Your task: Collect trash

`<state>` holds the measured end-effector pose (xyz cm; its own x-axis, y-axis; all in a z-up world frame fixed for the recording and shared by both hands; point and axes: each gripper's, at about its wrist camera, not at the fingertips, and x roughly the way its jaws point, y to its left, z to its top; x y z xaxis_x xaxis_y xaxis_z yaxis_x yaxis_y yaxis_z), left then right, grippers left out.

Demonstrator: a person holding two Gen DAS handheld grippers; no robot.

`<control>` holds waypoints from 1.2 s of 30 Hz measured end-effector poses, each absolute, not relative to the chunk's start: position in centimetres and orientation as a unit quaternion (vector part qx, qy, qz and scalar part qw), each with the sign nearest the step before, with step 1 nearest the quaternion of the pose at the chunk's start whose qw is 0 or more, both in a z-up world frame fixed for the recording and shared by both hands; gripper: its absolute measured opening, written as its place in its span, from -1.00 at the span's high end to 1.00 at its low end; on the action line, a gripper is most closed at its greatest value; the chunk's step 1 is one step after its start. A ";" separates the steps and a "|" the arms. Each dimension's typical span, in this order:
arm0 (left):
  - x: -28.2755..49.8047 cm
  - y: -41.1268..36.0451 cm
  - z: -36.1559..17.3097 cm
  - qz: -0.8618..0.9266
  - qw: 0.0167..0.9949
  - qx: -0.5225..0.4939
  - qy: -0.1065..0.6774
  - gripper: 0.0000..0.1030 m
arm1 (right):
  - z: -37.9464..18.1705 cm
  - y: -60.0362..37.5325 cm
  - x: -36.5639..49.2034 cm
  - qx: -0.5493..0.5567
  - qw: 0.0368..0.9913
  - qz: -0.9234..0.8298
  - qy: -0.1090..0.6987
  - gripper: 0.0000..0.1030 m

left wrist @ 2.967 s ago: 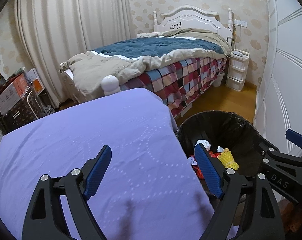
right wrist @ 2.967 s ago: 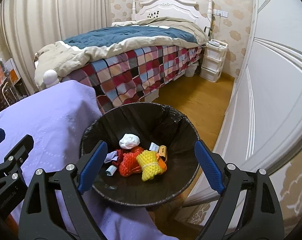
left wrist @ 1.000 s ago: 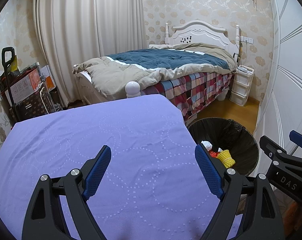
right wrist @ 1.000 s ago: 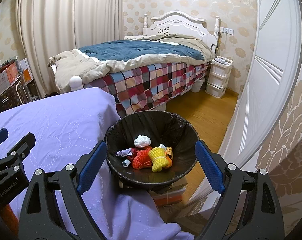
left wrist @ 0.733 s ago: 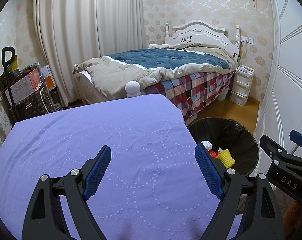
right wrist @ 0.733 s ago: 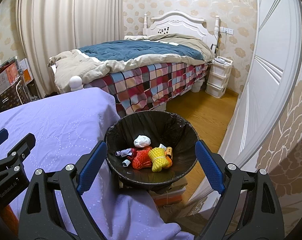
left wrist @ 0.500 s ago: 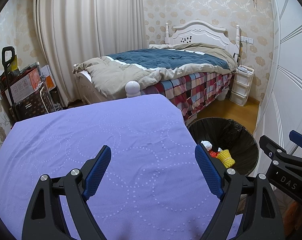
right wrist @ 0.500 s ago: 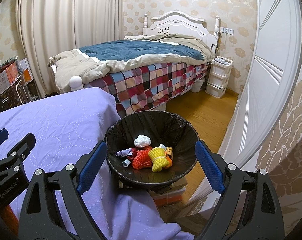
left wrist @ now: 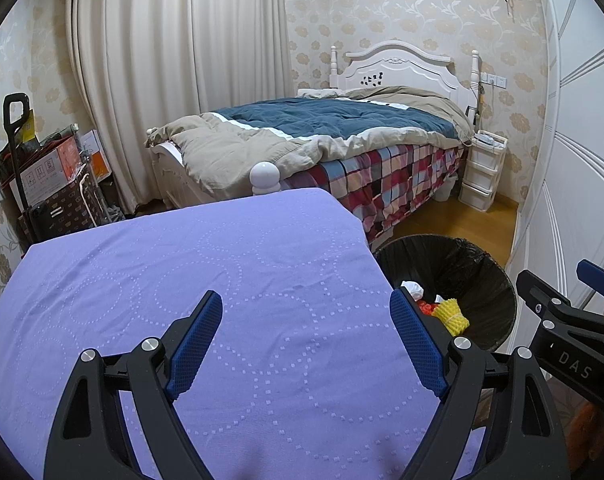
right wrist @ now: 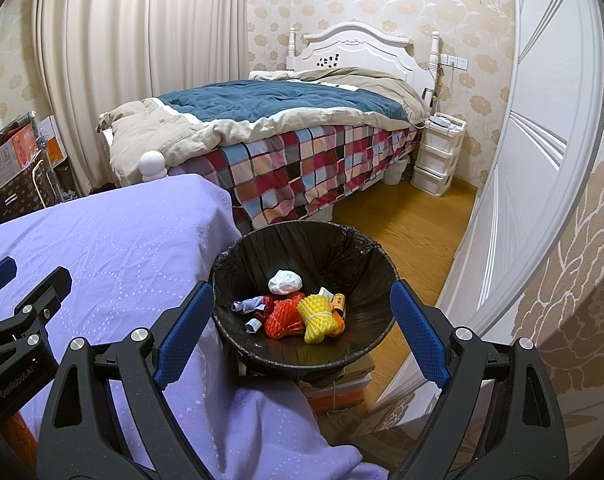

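surface: purple tablecloth [left wrist: 230, 280] over table, bare, faint dotted circles
room: bed [left wrist: 342, 136], curtain [left wrist: 174, 60], drawer unit [left wrist: 482, 168], wood floor [right wrist: 402, 220]
edge: table's right edge just beside trash bin [right wrist: 302, 356]
trash: foam nets, wads lie in bin bottom [right wrist: 298, 308]
left gripper [left wrist: 306, 340]: wide, holding nothing, above cloth
right gripper [right wrist: 302, 328]: wide, holding nothing, above bin

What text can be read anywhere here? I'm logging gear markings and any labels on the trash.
"DAS" on the right gripper, seen from the left wrist view; the letters may be only part of a word.
"GenRobot.AI" on the left gripper, seen from the right wrist view.
Print on the cardboard boxes and the small brown item in the trash bin: too small to read.
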<state>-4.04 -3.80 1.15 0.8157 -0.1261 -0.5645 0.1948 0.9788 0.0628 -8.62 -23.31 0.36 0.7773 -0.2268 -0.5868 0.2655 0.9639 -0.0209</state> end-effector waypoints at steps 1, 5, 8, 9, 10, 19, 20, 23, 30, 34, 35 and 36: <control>-4.1 -3.8 1.1 -0.084 0.951 0.059 0.292 -0.61 | 0.4 -23.3 -8.6 0.032 0.942 -0.131 0.307 -0.70; -4.0 -3.8 1.1 -0.084 0.951 0.059 0.292 -0.61 | 0.4 -23.3 -8.6 0.031 0.942 -0.130 0.307 -0.70; -4.1 -3.7 1.1 -0.084 0.951 0.059 0.292 -0.61 | 0.4 -23.3 -8.6 0.032 0.942 -0.130 0.307 -0.70; -4.0 -3.8 1.1 -0.084 0.951 0.059 0.292 -0.61 | 0.3 -23.3 -8.6 0.031 0.942 -0.131 0.307 -0.70; -4.1 -3.8 1.1 -0.084 0.951 0.059 0.292 -0.61 | 0.4 -23.3 -8.6 0.031 0.942 -0.131 0.307 -0.70; -4.1 -3.7 1.2 -0.086 0.951 0.059 0.291 -0.61 | 0.4 -23.2 -8.6 0.031 0.942 -0.131 0.307 -0.70; -4.1 -3.8 1.1 -0.085 0.951 0.059 0.292 -0.61 | 0.4 -23.2 -8.6 0.031 0.942 -0.131 0.307 -0.70; -4.2 -3.8 1.1 -0.085 0.951 0.057 0.292 -0.61 | 0.3 -23.2 -8.6 0.031 0.942 -0.131 0.307 -0.70; -4.2 -3.8 1.1 -0.087 0.950 0.060 0.293 -0.61 | 0.3 -23.2 -8.6 0.031 0.942 -0.131 0.307 -0.70; -4.4 -4.2 1.0 -0.086 0.950 0.062 0.294 -0.61 | 0.3 -23.2 -8.6 0.031 0.942 -0.131 0.307 -0.70; -4.5 -4.3 0.9 -0.084 0.950 0.063 0.293 -0.61 | 0.3 -23.2 -8.6 0.031 0.942 -0.131 0.307 -0.70; -4.6 -4.3 0.9 -0.083 0.951 0.064 0.292 -0.61 | 0.3 -23.2 -8.6 0.031 0.942 -0.131 0.307 -0.70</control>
<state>-4.59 -4.31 0.93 0.8156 -0.1215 -0.5657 0.1957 0.9780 0.0721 -8.58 -23.22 0.27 0.7770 -0.2279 -0.5868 0.2662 0.9637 -0.0217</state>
